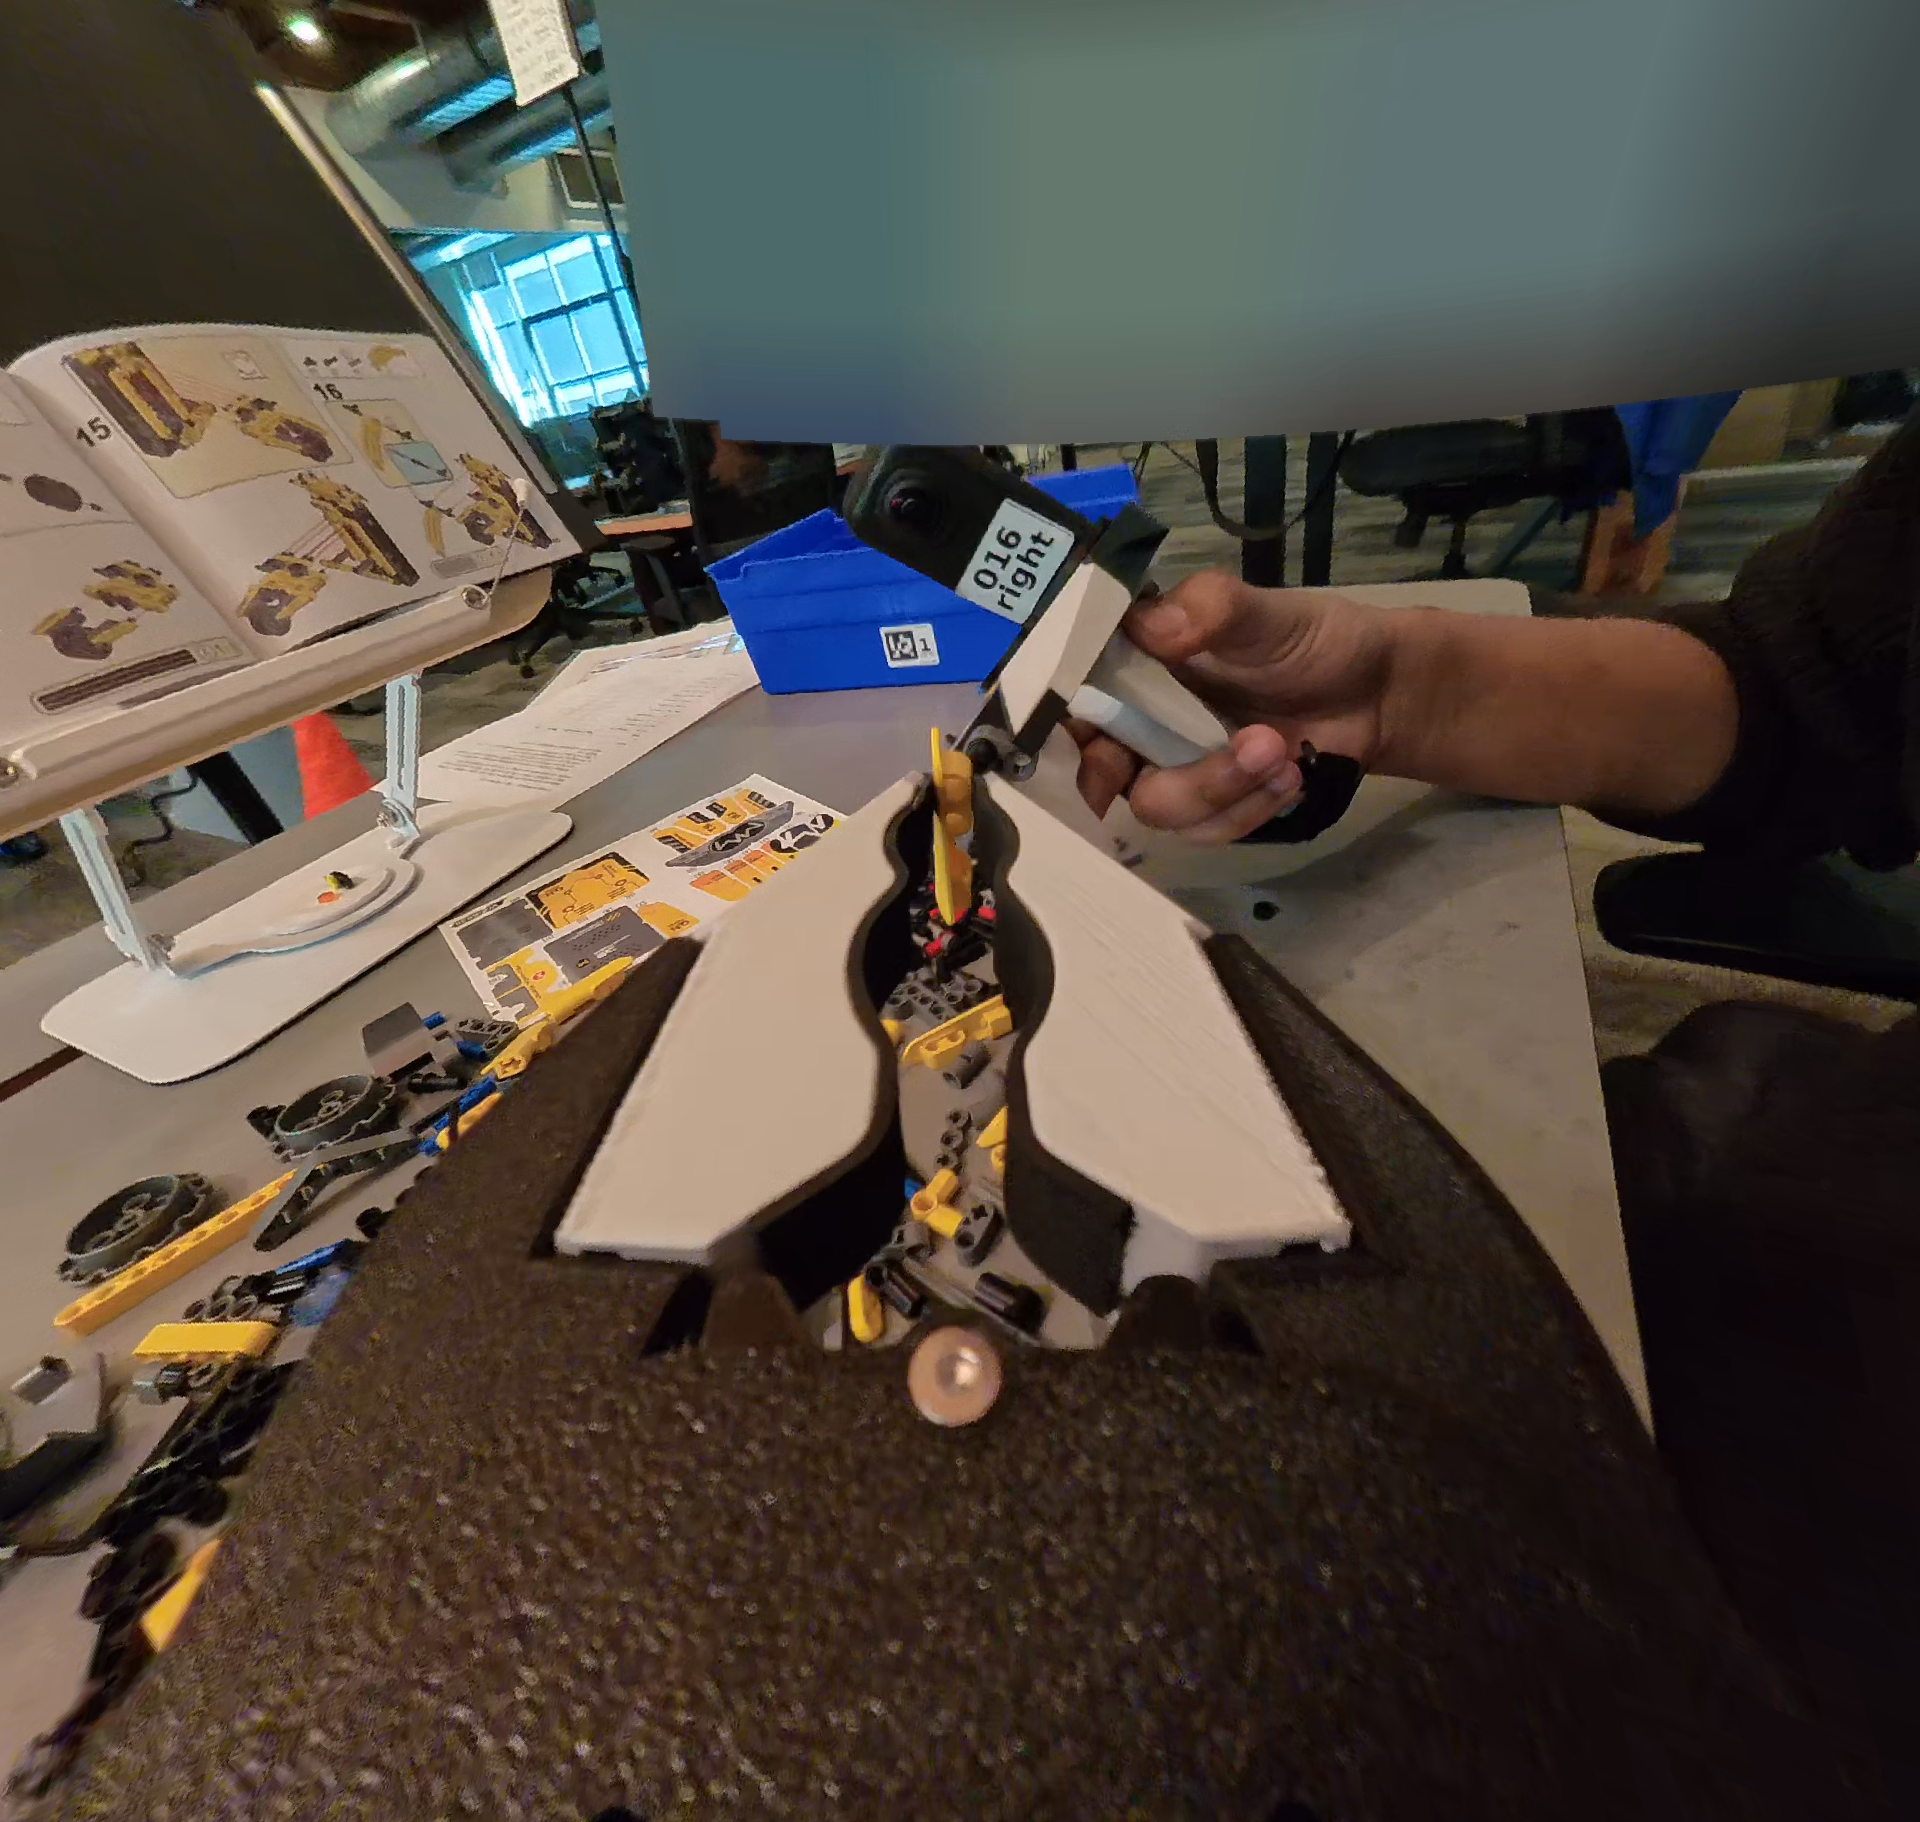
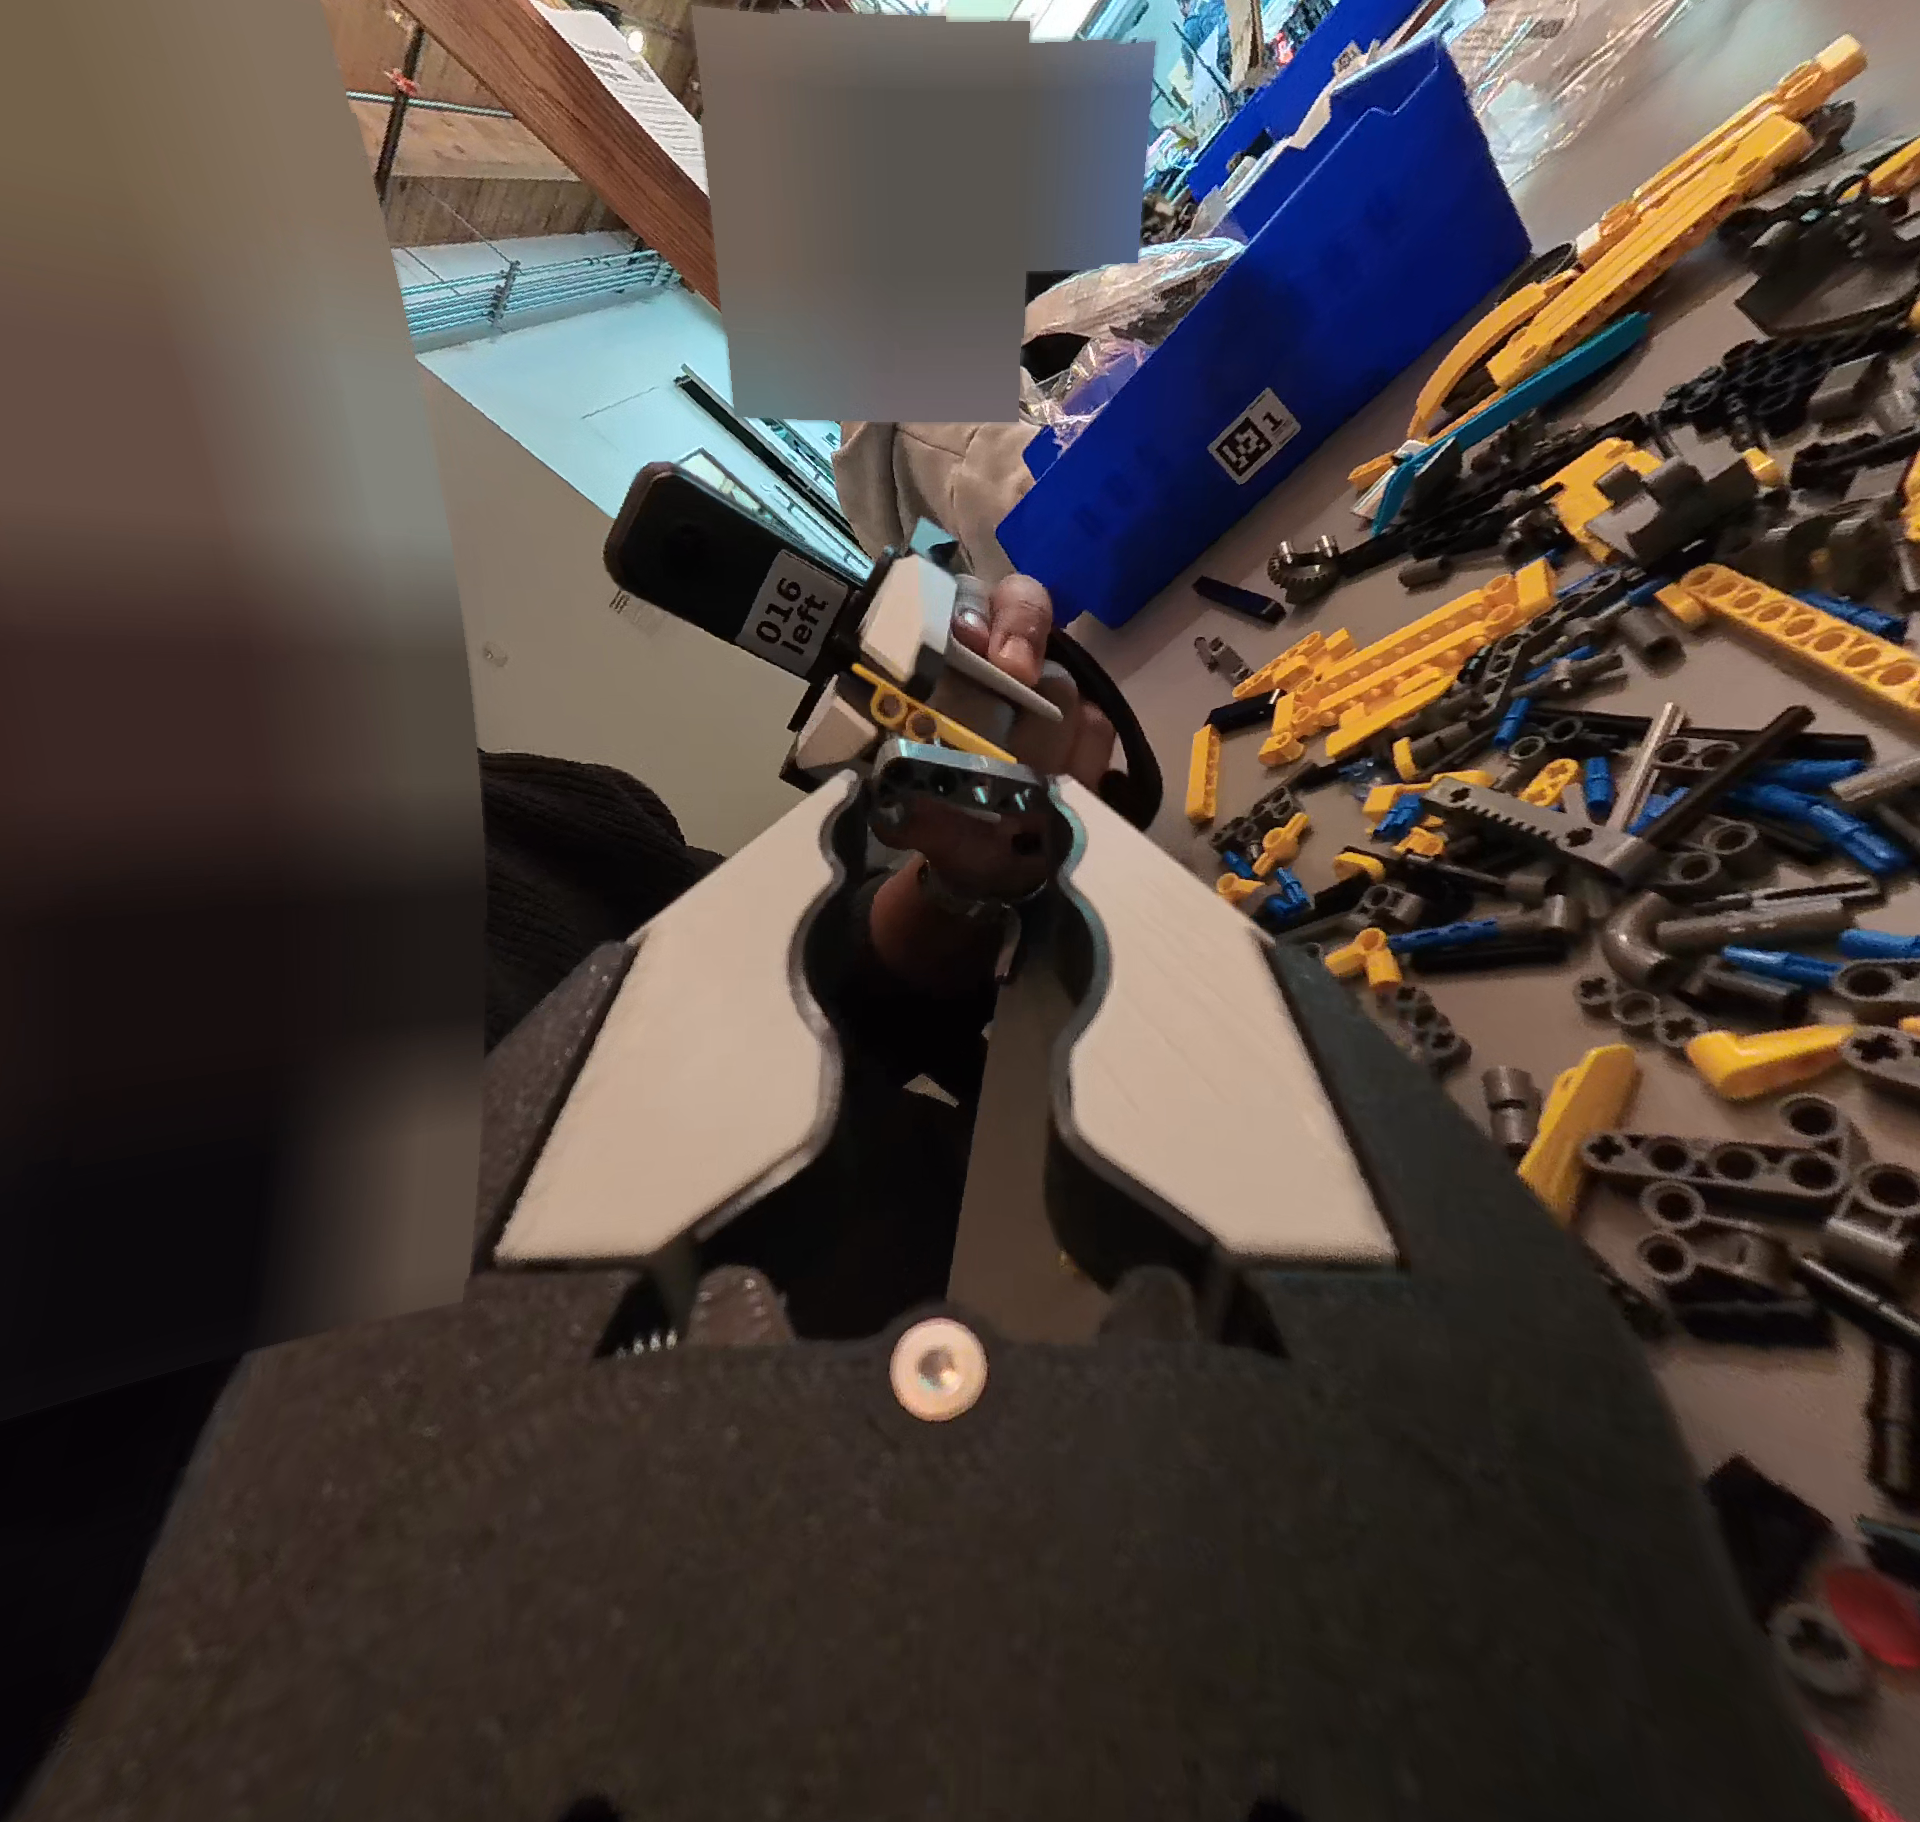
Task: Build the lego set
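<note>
The left gripper [image 1: 951,796] pinches a yellow beam [image 1: 948,827] upright between its tips. The right gripper [image 2: 961,801] is closed on a grey connector piece [image 2: 951,785], held just against the yellow beam, both raised above the grey table [image 1: 1434,941]. Loose yellow, black and blue parts [image 2: 1558,837] lie beneath, with a blue bin [image 1: 831,609] and an instruction booklet [image 1: 239,484] on a stand beyond.

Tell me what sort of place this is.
Probably a workshop or lab bench set up for toy-brick building: loose bricks cover a grey table, an instruction booklet sits on a stand, and a blue bin stands behind.
</note>
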The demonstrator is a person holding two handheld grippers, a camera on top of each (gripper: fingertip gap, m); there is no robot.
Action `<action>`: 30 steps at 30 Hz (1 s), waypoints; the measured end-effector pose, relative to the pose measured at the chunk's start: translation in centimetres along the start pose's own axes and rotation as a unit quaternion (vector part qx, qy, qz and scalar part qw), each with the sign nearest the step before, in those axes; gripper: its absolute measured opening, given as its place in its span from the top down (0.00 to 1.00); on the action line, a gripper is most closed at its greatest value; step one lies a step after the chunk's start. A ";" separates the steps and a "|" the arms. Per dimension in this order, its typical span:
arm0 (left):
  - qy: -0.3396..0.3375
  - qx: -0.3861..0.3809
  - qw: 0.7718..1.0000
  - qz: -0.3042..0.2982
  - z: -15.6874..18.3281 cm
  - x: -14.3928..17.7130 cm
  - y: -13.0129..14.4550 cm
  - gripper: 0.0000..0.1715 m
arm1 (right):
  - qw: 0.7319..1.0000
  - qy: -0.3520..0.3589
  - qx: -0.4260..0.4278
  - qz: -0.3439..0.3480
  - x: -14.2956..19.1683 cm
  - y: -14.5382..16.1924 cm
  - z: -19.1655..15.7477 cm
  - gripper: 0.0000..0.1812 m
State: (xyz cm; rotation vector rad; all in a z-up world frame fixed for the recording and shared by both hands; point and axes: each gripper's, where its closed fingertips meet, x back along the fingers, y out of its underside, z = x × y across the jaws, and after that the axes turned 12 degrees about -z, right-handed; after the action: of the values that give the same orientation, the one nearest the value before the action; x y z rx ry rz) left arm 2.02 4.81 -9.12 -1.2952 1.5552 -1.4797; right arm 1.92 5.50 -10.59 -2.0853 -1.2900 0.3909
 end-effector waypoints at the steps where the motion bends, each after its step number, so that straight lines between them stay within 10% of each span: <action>1: -0.002 -0.013 1.000 -0.008 0.1 0.0 0.1 0.97 | 1.000 0.002 0.003 -0.002 0.0 0.0 -0.1 0.82; 7: -0.035 -0.123 0.990 -0.057 1.2 -0.1 0.9 0.97 | 0.999 0.029 0.029 -0.017 -0.4 0.5 0.4 0.81; 30: -0.050 -0.138 0.987 -0.073 0.5 -0.4 2.0 0.97 | 0.993 0.087 0.049 -0.057 -0.1 1.5 1.8 0.81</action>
State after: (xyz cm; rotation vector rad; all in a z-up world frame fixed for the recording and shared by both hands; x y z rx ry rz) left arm 2.12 4.79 -11.25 -1.6463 1.6729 -1.2942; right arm 1.87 5.61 -12.95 -1.9091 -1.2532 0.2139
